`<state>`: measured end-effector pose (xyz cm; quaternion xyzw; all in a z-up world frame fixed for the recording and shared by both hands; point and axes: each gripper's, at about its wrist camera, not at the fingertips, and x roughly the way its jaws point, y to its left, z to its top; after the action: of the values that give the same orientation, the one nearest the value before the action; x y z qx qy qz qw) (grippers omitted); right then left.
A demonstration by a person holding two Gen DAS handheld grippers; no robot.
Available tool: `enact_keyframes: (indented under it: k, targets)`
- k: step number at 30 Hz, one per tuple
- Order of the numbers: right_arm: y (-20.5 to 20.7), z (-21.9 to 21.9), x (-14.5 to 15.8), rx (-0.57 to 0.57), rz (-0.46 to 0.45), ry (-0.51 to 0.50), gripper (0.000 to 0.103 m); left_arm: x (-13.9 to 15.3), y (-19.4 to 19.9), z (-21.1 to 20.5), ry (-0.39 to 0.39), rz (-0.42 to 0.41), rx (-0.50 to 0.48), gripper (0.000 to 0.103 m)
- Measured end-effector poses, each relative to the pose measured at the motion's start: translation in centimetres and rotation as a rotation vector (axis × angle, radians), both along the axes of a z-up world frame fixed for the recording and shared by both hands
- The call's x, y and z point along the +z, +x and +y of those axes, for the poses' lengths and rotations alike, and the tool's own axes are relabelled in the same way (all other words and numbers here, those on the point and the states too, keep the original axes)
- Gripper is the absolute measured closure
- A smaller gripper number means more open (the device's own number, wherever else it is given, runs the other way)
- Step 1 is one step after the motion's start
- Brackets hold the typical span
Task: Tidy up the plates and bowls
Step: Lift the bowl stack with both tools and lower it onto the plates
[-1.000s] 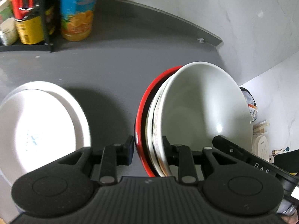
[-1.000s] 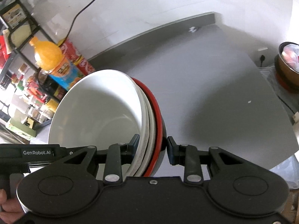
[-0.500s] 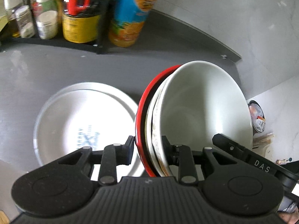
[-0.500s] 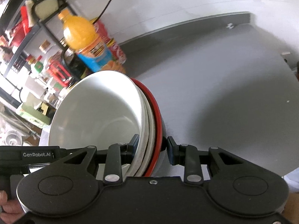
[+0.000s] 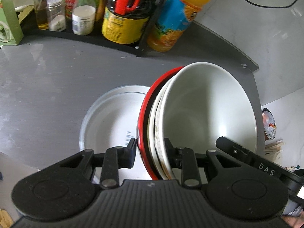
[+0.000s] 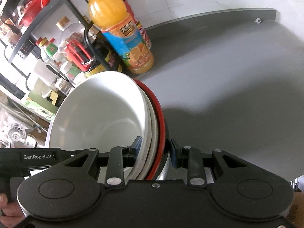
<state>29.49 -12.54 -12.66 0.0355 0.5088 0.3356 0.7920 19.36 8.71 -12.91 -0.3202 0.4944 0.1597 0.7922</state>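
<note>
Left gripper (image 5: 150,152), lower centre of its frame: jaws closed across the rim of a nested dish stack, one finger on each side. Right gripper (image 6: 154,151), lower centre of its own frame: same clamp on the opposite rim. Part of a hand (image 6: 8,211) visible at lower left edge of right-wrist view.

Home kitchen: grey countertop (image 5: 57,87), condiment rack (image 5: 85,36), juice bottle (image 6: 121,36).

White bowl (image 5: 207,110), red-rimmed bowl (image 5: 141,121); white plate (image 5: 110,121), grey counter (image 5: 47,87); orange juice bottle (image 6: 121,36)
</note>
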Motion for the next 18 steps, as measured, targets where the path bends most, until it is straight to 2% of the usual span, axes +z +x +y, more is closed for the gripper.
enact_keyframes:
  k: [18]
  targets:
    - [-3.1,4.3,-2.5,-0.047,0.049,-0.043,0.073,-3.0,-1.8,4.9,-0.024,0.042,-0.051,0.076]
